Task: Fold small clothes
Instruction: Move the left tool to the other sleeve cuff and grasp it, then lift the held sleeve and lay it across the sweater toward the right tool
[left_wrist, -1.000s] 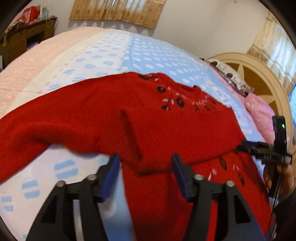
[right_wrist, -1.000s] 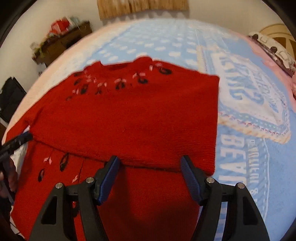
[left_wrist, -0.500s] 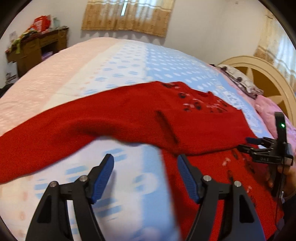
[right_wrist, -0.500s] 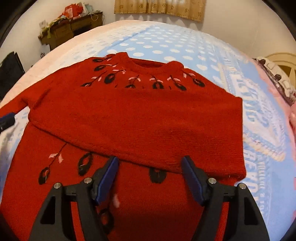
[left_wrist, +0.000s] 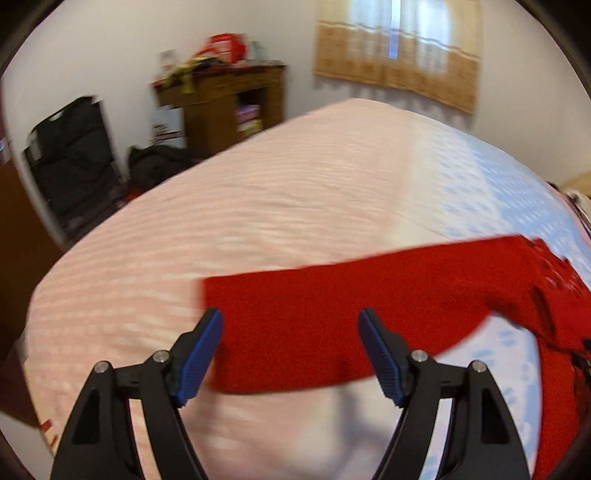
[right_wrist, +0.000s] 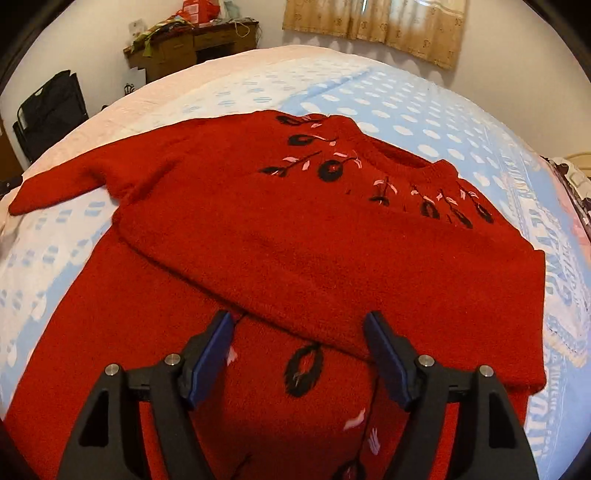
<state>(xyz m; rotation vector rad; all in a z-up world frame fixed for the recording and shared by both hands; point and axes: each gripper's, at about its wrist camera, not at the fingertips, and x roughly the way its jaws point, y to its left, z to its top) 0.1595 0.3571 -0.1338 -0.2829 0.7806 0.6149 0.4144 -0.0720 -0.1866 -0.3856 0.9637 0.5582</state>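
Note:
A red knit sweater (right_wrist: 332, 251) with black and pink flower embroidery lies flat on the bed, its right sleeve folded across the chest. Its left sleeve (left_wrist: 314, 325) stretches out to the left over the sheet. My left gripper (left_wrist: 291, 325) is open and empty, hovering just above the cuff end of that sleeve. My right gripper (right_wrist: 299, 328) is open and empty over the lower body of the sweater, at the edge of the folded sleeve.
The bed (left_wrist: 258, 206) has a pink striped and blue dotted sheet. A wooden desk (left_wrist: 221, 99) with clutter and a black bag (left_wrist: 70, 162) stand beyond the bed's far left side. A curtained window (right_wrist: 373, 26) is on the back wall.
My left gripper has swung left from the sweater's body out to the end of the left sleeve. My right gripper has shifted slightly over the sweater. Both stay open.

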